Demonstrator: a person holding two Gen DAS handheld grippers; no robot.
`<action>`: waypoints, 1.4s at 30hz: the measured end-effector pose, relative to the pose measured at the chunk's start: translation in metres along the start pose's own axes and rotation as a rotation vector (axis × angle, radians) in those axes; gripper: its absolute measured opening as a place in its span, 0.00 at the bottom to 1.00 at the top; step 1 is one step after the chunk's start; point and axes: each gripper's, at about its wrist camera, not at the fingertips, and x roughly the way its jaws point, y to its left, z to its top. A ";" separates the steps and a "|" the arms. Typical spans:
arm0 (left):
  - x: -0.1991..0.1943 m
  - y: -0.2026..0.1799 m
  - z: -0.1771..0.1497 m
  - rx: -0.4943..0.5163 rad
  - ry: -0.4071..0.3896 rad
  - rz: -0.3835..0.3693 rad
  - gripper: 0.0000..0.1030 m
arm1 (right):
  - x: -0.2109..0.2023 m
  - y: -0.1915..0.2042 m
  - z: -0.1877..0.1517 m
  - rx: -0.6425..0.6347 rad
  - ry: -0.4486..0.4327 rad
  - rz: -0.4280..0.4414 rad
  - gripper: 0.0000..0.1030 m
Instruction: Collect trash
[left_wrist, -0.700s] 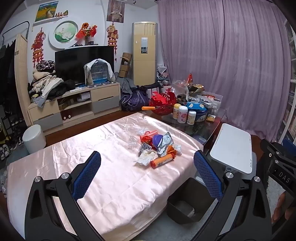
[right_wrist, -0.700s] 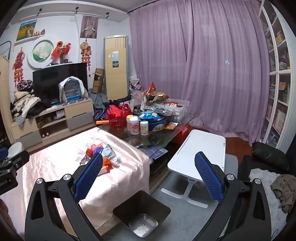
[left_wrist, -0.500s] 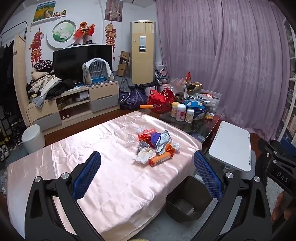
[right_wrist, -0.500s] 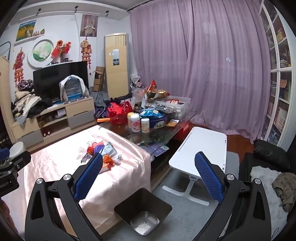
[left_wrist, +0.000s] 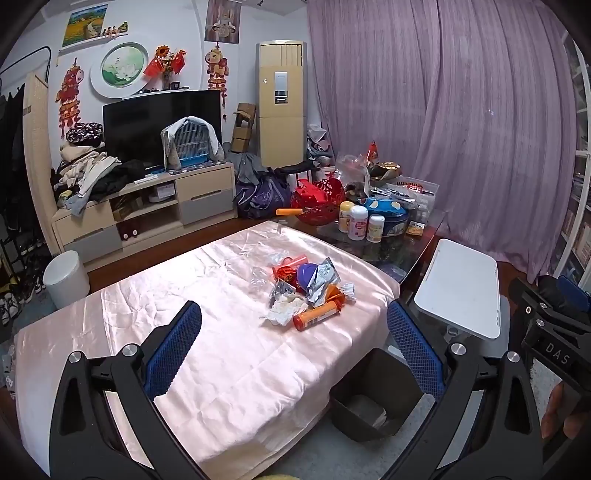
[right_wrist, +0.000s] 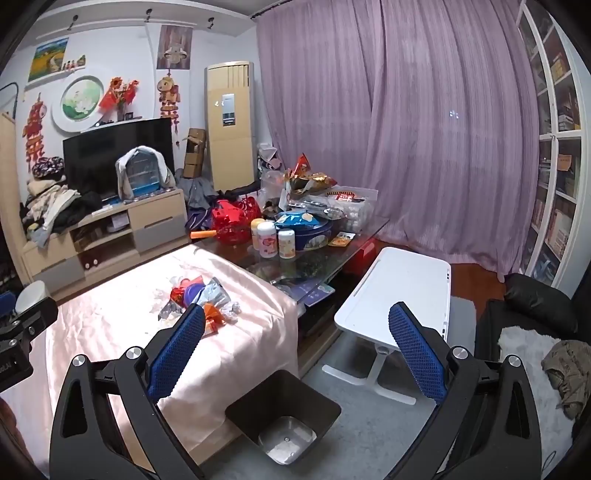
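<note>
I am holding my left gripper (left_wrist: 293, 345) and right gripper (right_wrist: 295, 349) spread and empty, approaching the trash pile (left_wrist: 308, 288); next, pinching the orange tube (left_wrist: 318, 315) for the black bin (right_wrist: 282, 421).

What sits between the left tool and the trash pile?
Left wrist view: only bare pink cloth lies between the open left tool and the trash pile. Nothing in the way.
</note>
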 end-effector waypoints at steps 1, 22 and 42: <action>0.001 0.000 -0.001 0.000 -0.001 0.000 0.92 | 0.000 -0.001 0.000 0.003 0.001 0.000 0.97; 0.005 -0.009 -0.006 0.007 0.012 -0.006 0.92 | 0.000 -0.004 -0.003 0.011 0.012 0.001 0.97; 0.007 -0.010 -0.010 0.005 0.018 -0.009 0.92 | -0.001 -0.004 -0.004 0.013 0.011 0.003 0.97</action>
